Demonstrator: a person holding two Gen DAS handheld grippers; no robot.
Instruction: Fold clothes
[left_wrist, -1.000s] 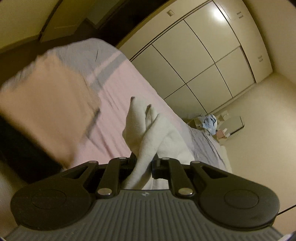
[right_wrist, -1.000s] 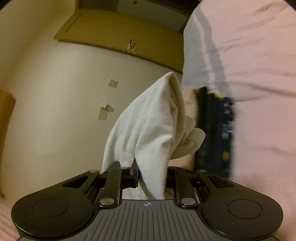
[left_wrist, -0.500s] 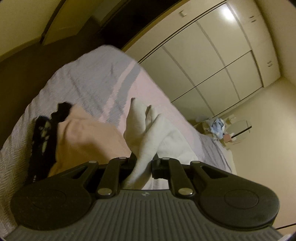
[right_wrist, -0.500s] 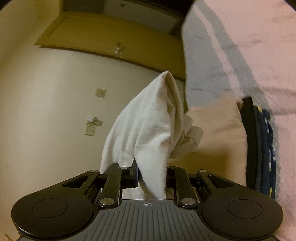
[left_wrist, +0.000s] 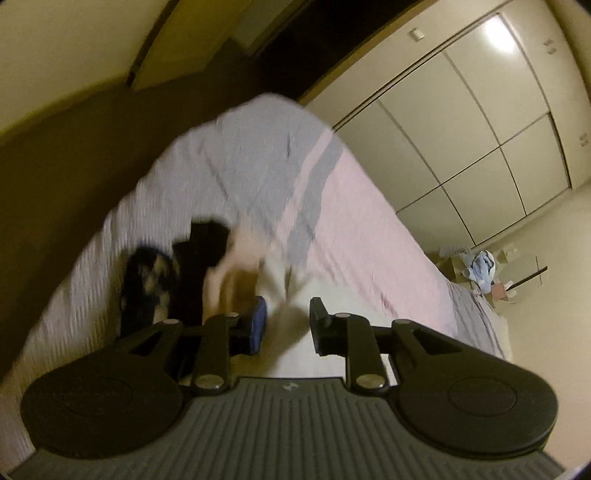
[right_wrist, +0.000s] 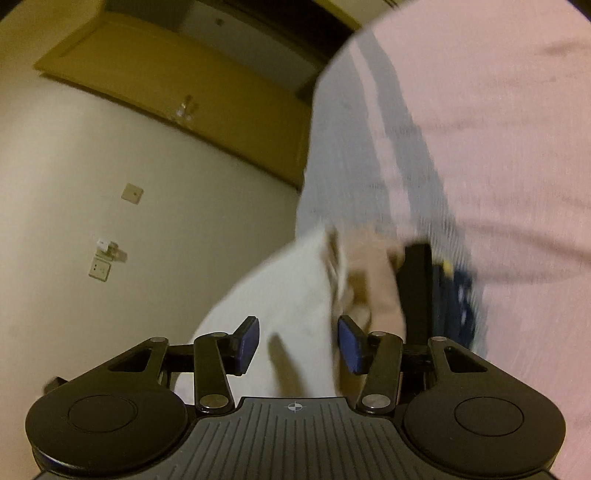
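Soft matt white cloth (right_wrist: 295, 295), seemingly cotton, on woven bedspread (left_wrist: 258, 166)

Left tongs (left_wrist: 286, 321) gape over white garment (left_wrist: 291, 332) on bed (left_wrist: 369, 229).

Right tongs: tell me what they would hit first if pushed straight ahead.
The right tongs stand open, and the white garment lies directly between and ahead of them, so they would likely meet it first. The peach garment lies just beyond, though blur leaves depth uncertain.

The white cloth (right_wrist: 284, 295) lies on the bed (left_wrist: 369, 236), in front of both grippers. In the right wrist view the folded pile (right_wrist: 417, 291) sits just right of it. A wardrobe (left_wrist: 480, 122) stands behind the bed.
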